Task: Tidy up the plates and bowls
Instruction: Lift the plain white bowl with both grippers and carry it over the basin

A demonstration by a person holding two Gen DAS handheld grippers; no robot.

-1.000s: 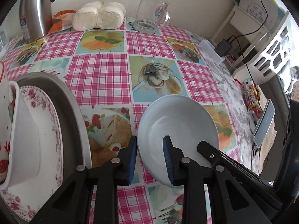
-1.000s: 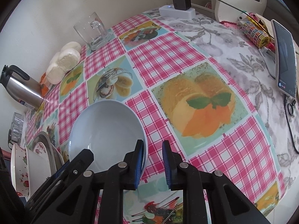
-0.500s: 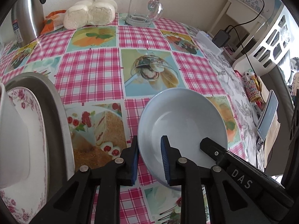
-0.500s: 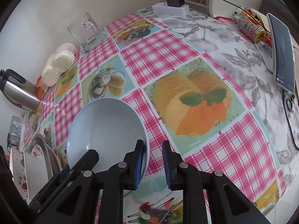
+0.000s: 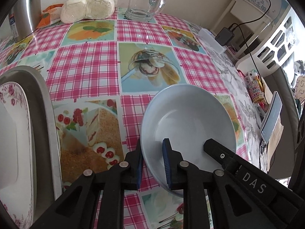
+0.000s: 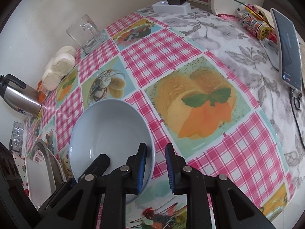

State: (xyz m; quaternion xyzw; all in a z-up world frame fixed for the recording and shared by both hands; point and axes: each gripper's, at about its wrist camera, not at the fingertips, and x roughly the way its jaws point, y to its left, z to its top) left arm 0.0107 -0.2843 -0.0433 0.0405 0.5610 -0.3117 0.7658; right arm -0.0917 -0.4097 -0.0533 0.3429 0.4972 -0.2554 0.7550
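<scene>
both grippers straddle the pale blue bowl [image 5: 187,122] rim. left gripper [image 5: 152,164] jaws are closing on it, right gripper [image 6: 155,168] is narrowly parted, maybe not gripping it.

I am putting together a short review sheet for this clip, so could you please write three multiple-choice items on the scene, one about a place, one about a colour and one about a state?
1. Where does the glass mug stand?
A. at the far edge of the table by the wall
B. inside the bowl
C. on the metal tray

2. What colour is the bowl?
A. red
B. pale blue-grey
C. black

3. How does the left gripper stand to the bowl?
A. far from it, above the tray
B. one finger inside and one outside the bowl's wall
C. both fingers under the bowl

Answers:
1. A, the mug sits on the tablecloth next to the wall.
2. B, its whole surface is pale blue-grey.
3. B, the closing jaws straddle the near rim.
</scene>
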